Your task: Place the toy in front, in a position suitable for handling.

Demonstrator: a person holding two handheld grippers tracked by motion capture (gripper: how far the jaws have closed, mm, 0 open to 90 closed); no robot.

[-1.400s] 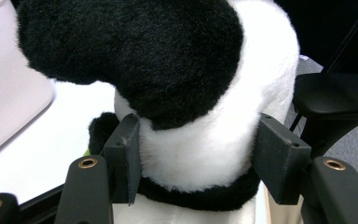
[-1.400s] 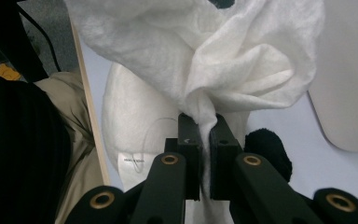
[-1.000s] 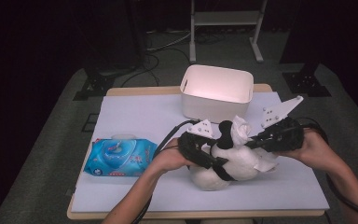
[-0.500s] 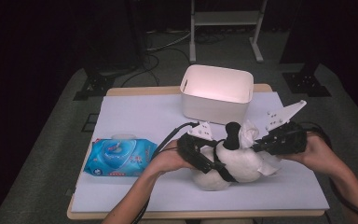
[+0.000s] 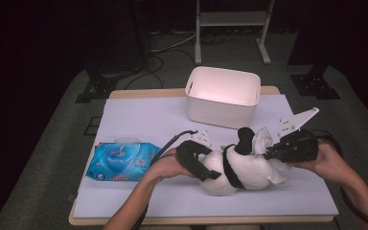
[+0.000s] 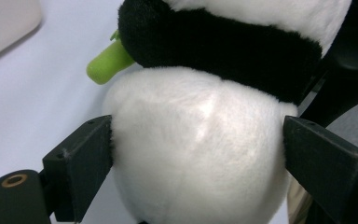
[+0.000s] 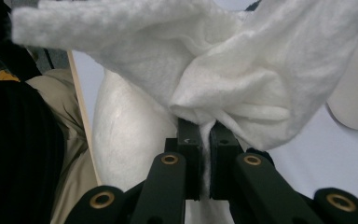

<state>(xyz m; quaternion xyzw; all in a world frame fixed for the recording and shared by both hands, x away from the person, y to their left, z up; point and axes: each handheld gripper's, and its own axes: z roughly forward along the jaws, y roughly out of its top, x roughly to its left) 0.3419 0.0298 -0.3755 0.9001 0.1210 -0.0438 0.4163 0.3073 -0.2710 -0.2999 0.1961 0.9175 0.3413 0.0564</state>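
Left gripper [image 5: 210,168] jaws have just been opening, now spread around the plush panda's [image 5: 242,167] white belly on the table mat [image 5: 139,115]. Right gripper [image 5: 271,154] pinches the wipe [image 7: 223,79] tight; wiping can proceed.

Fluffy black-and-white plush panda [image 5: 242,167]; soft, fibrous white wipe [image 7: 223,88]; matt black plastic tongs [image 7: 205,158]; glossy blue wipes pack [image 5: 120,160]; smooth white plastic bin [image 5: 223,96].

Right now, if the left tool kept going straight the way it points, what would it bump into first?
The left tool would meet the black-and-white plush panda toy straight away: its round white body already sits between the open jaws.
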